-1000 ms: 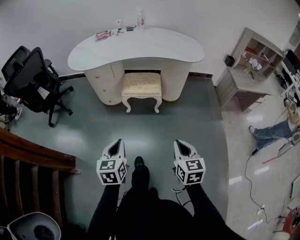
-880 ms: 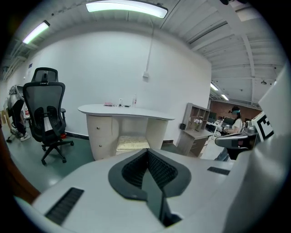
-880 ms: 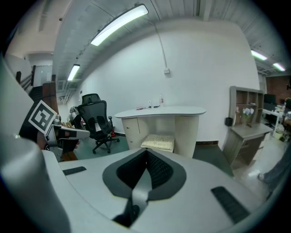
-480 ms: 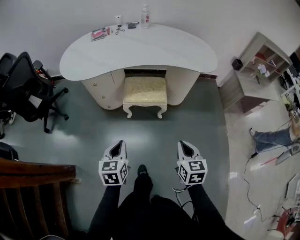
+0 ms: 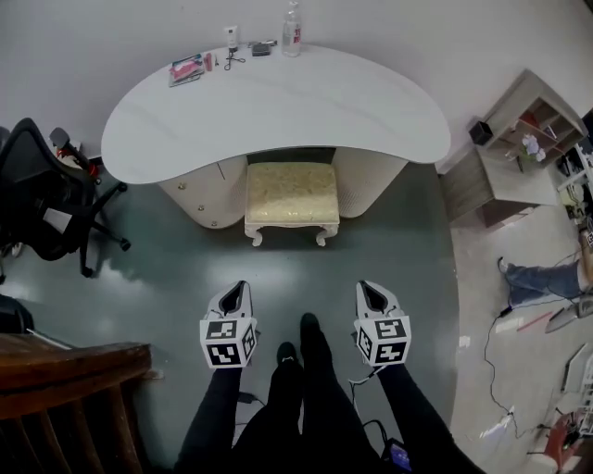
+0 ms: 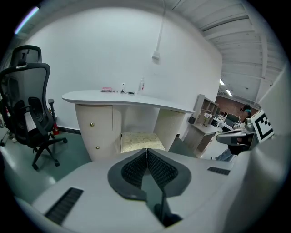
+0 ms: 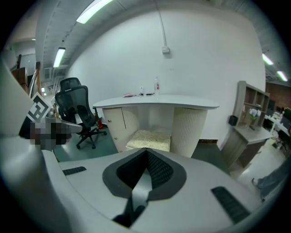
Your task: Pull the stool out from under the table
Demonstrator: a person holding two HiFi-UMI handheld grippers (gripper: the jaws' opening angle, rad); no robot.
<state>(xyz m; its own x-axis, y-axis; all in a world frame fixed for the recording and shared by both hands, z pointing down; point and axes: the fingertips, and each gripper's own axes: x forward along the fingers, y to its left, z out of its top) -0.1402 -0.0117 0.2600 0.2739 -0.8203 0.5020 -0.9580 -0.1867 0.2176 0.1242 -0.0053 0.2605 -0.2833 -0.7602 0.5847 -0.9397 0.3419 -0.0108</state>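
Cream stool (image 5: 290,194) under white table (image 5: 278,102), black chair (image 5: 37,199) nearby; left hand-held gripper (image 5: 238,286) and right hand-held gripper (image 5: 364,286) clenched

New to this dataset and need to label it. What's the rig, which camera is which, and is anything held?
There is no robot arm. A person stands holding a two-jaw gripper in each hand. The top-down picture comes from a camera on the person's head. It shows the left gripper and the right gripper, each with a marker cube, and the person's legs between them. The other two pictures come from a camera riding on each gripper, looking along its jaws. Both pairs of jaws are together with nothing between them, so nothing is held.

Ahead, a white curved table stands against the wall, with a cushioned stool tucked partly under it. At the tabletop's far edge are a bottle and a pink item. A black office chair stands at the left.
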